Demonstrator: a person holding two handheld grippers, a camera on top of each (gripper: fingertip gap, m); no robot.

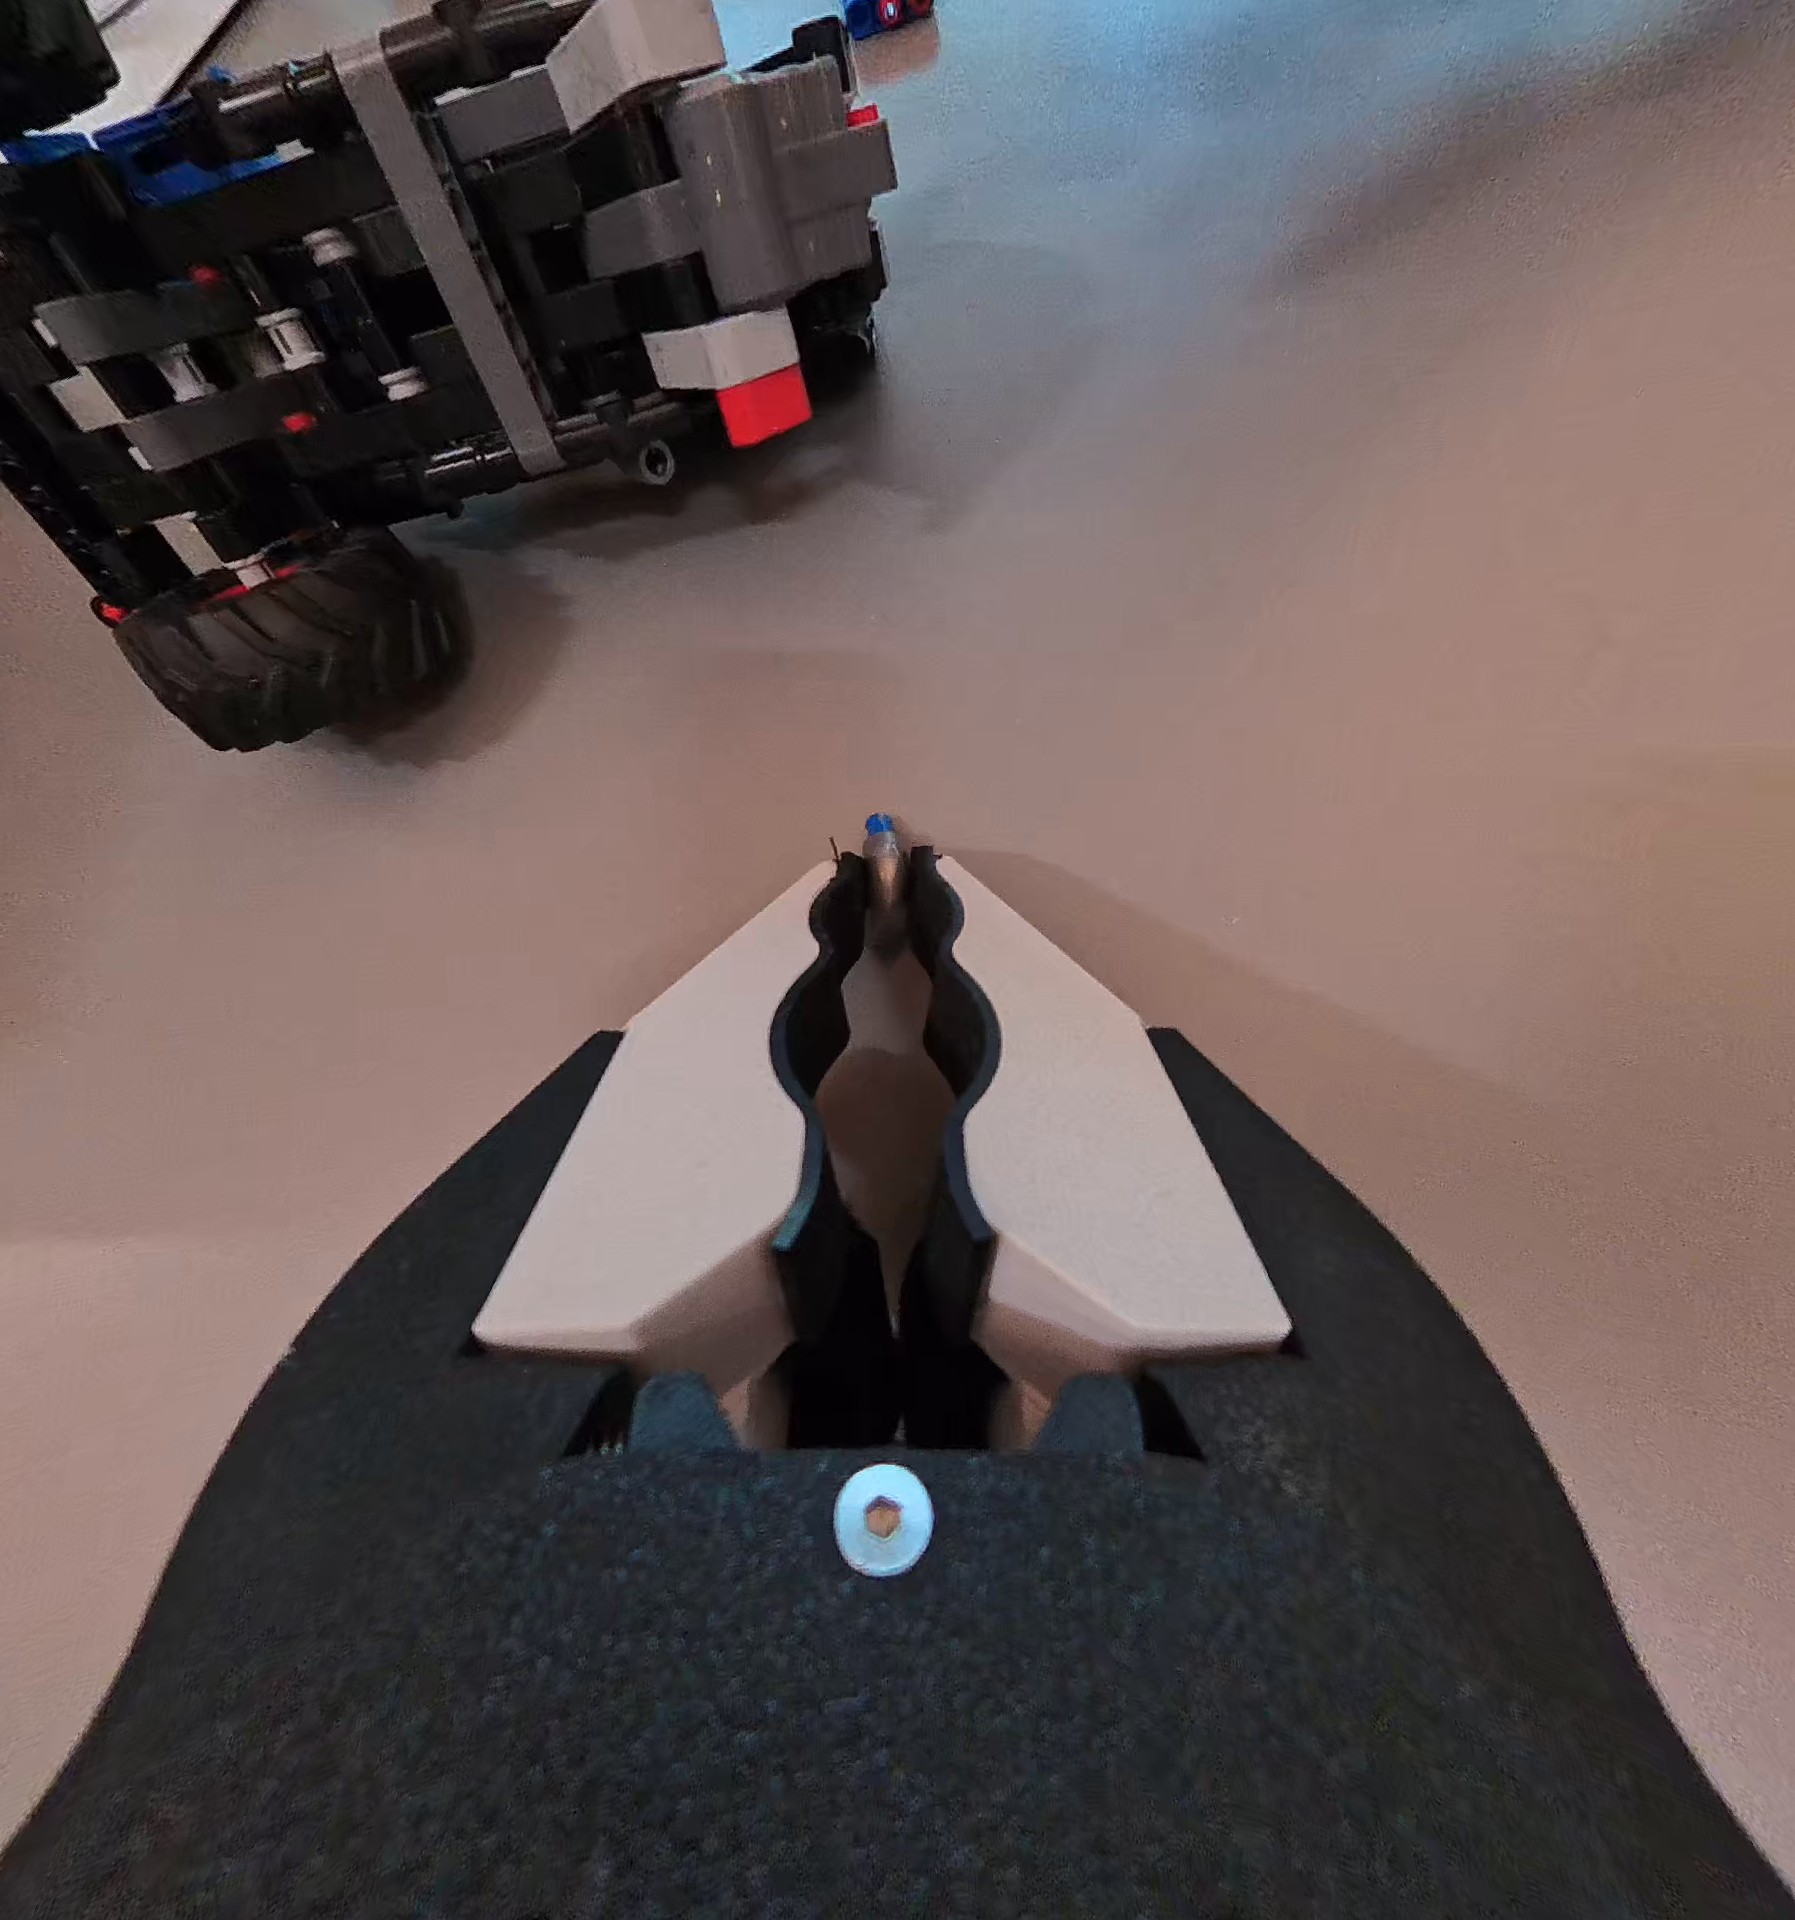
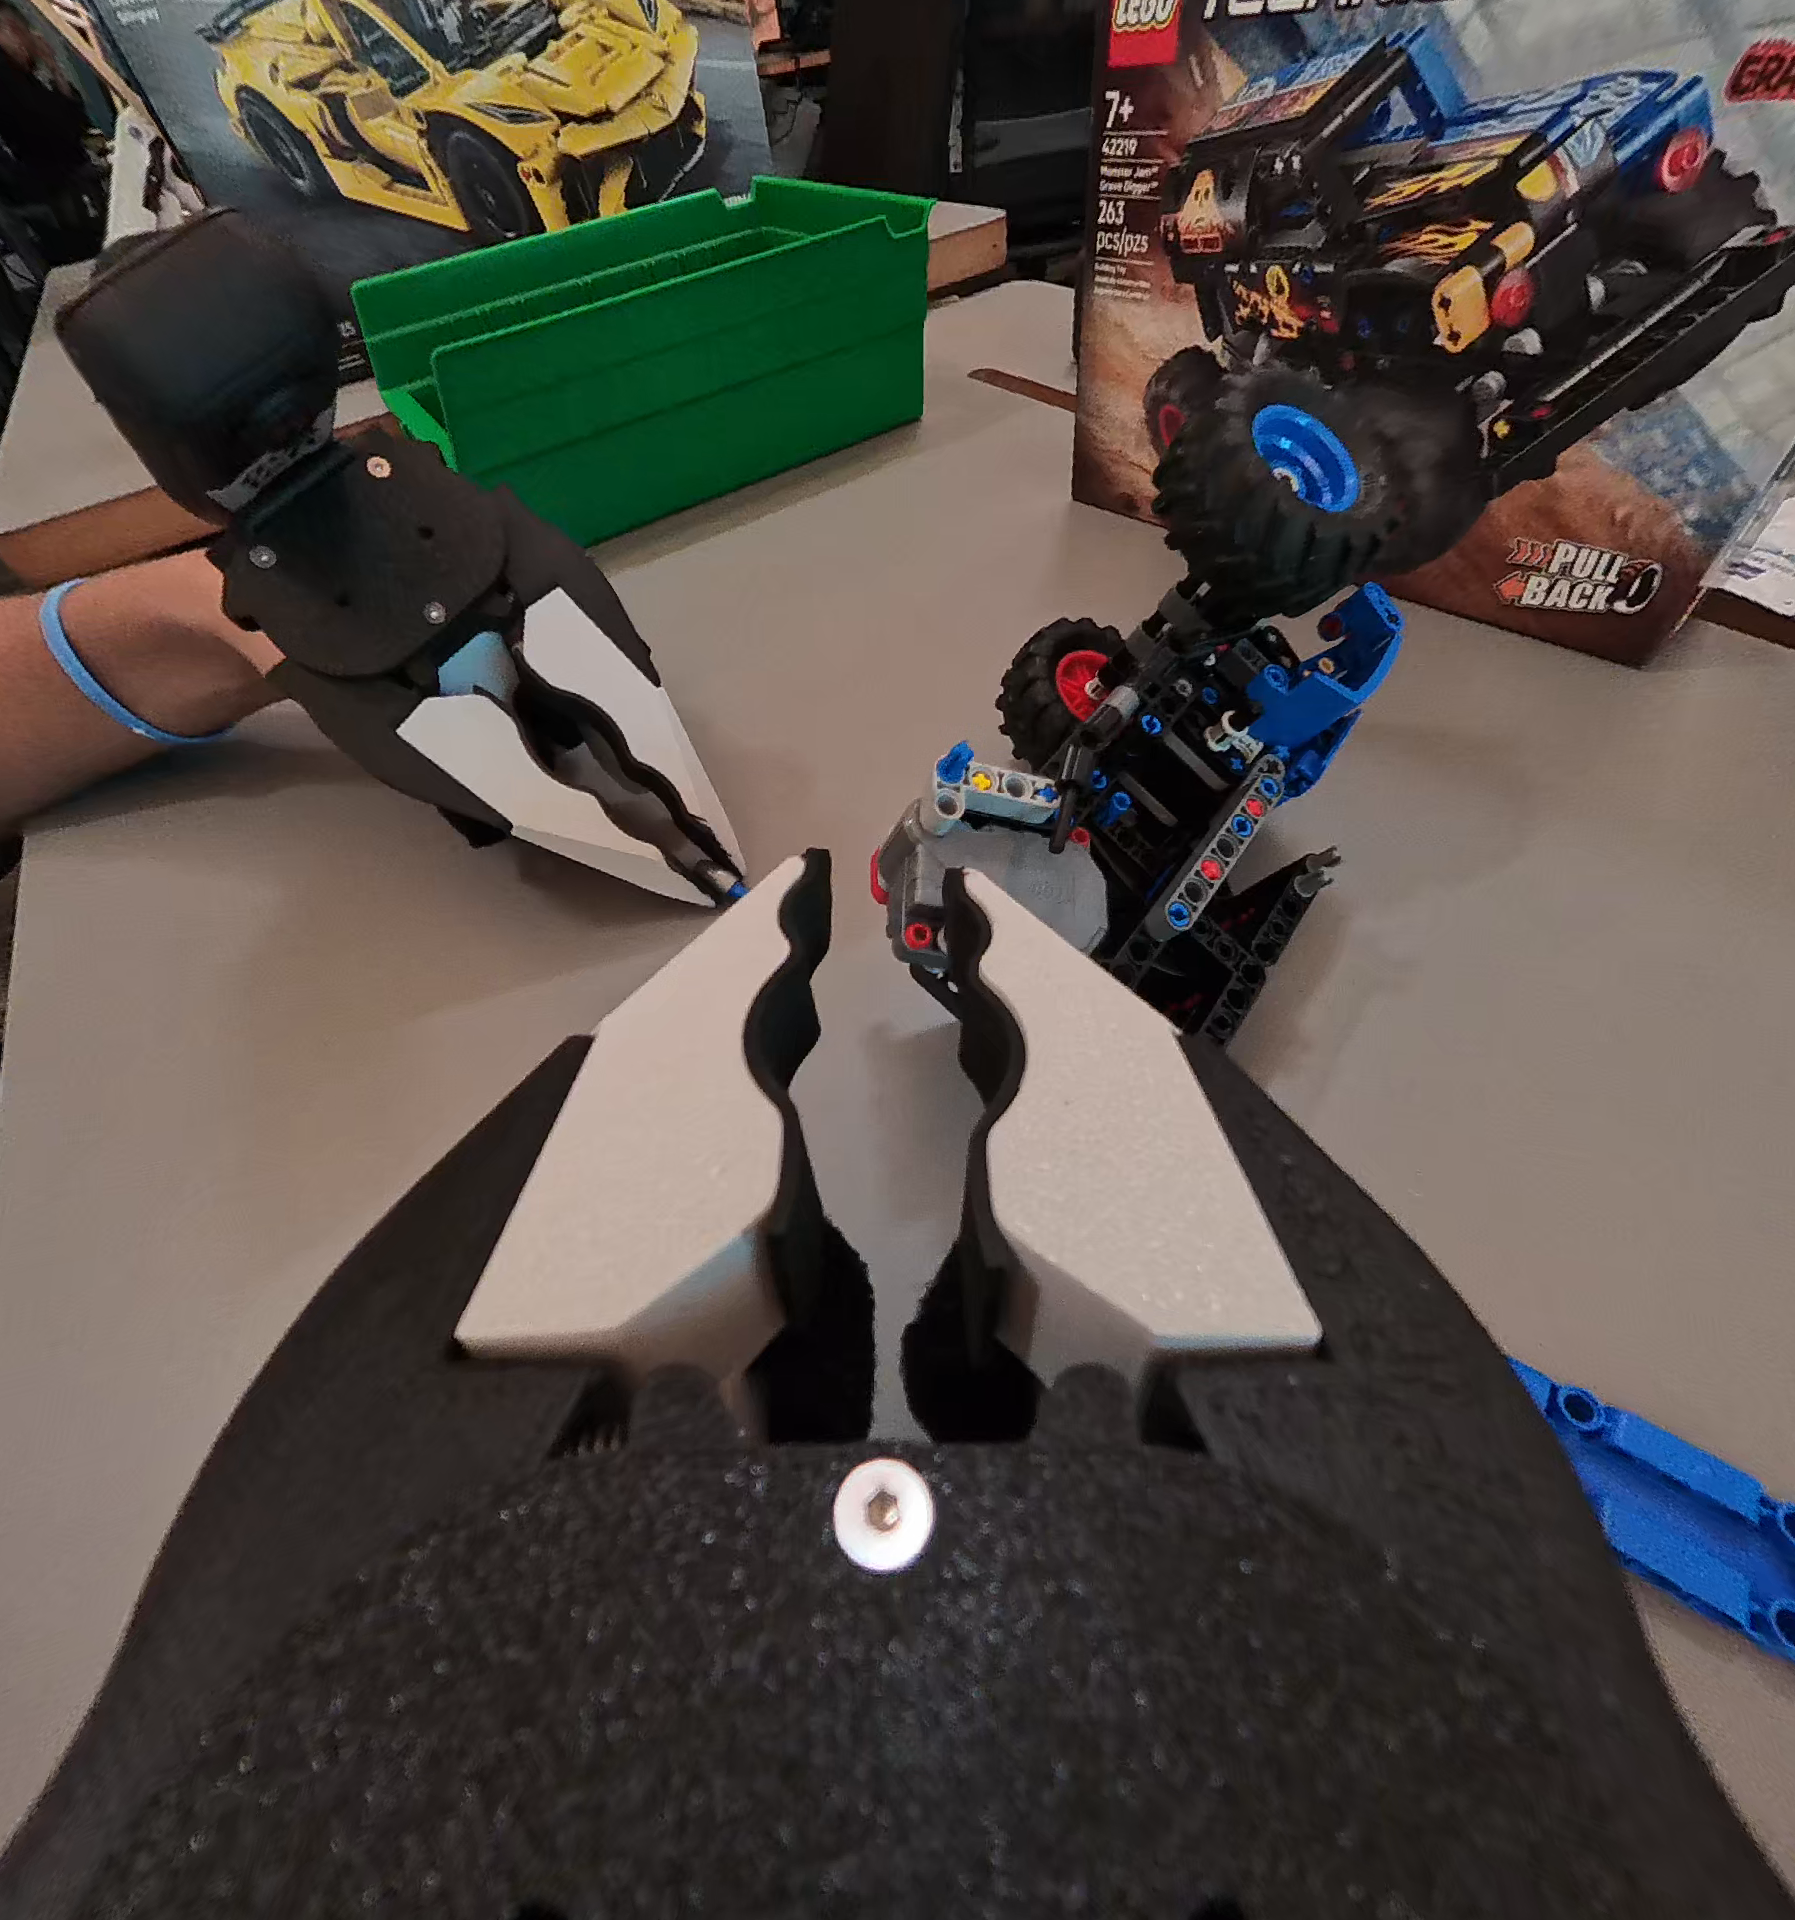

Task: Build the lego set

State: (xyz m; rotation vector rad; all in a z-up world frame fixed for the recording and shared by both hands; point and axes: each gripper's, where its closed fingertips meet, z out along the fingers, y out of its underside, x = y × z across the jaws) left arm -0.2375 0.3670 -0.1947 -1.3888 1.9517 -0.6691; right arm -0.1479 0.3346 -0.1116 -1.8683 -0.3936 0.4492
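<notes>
My left gripper (image 1: 880, 862) is shut on a small grey pin with a blue tip (image 1: 879, 847), held just above the tan table. It also shows in the right wrist view (image 2: 721, 883), tips down near the table with the pin's blue tip (image 2: 735, 889) poking out. A part-built brick truck (image 1: 405, 270) of black, grey and blue beams with a black tyre lies tilted at the upper left. In the right wrist view the truck (image 2: 1163, 790) rests on its side. My right gripper (image 2: 888, 883) is open and empty, its right fingertip close to the truck's grey front block (image 2: 1018, 883).
A green bin (image 2: 664, 343) stands at the back. Two toy boxes stand behind, one with a yellow car (image 2: 436, 104), one with a blue truck (image 2: 1475, 312). A loose blue panel (image 2: 1703, 1517) lies at the lower right. A person's arm (image 2: 62, 686) with a blue wristband holds the left gripper.
</notes>
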